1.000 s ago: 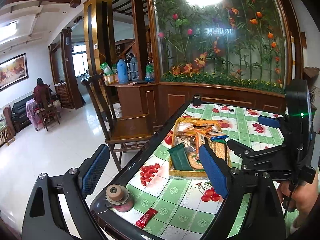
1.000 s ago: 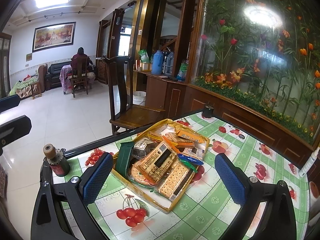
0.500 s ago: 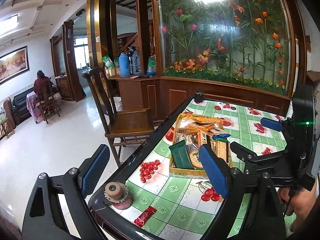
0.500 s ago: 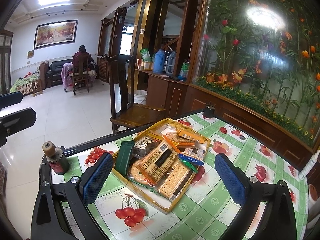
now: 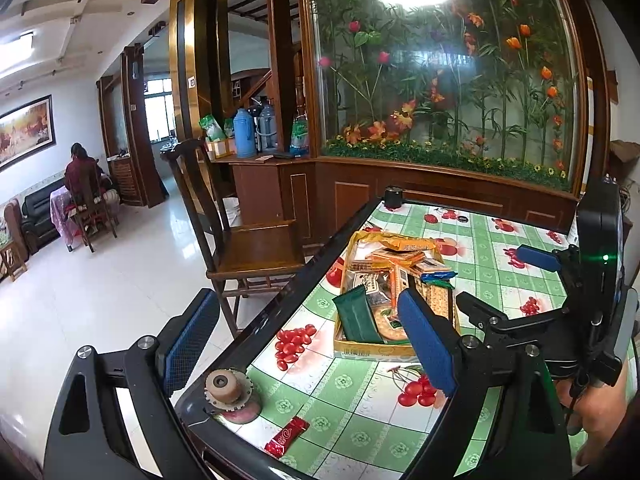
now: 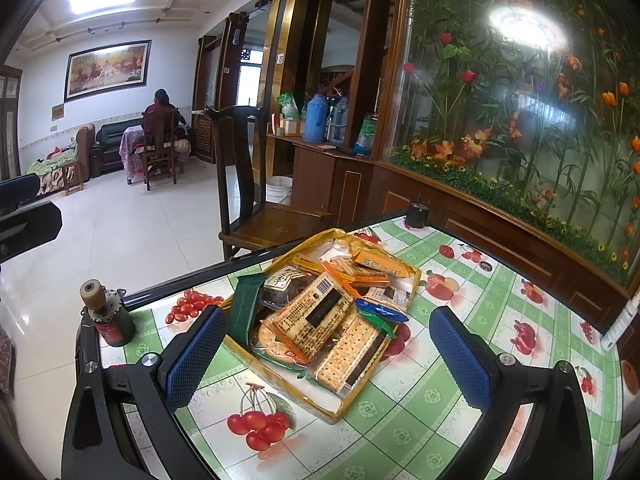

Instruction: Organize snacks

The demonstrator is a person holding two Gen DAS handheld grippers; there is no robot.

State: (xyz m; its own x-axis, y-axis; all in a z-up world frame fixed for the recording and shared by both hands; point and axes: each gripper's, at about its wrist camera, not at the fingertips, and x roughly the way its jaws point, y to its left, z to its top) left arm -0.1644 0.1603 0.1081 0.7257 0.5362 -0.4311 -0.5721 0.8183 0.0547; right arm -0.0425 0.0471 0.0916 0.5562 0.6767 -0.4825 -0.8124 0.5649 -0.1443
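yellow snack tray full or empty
Full: the yellow tray is heaped with wrapped biscuit packets, some sticking up past its rim.

Faint drift in the left wrist view, snack box point(image 5: 372, 350) marginally further right in frame, no other change

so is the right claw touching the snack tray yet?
Apart. Right wrist view: the right claw stands open, pads hanging either side of the snack tray with tablecloth visible between.

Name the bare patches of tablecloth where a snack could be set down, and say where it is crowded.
Bare cloth lies right of the yellow tray, toward the planter wall, and in front of it around the printed cherries. The tray is crowded with packets; the near left corner holds a capped bottle and a red wrapper.
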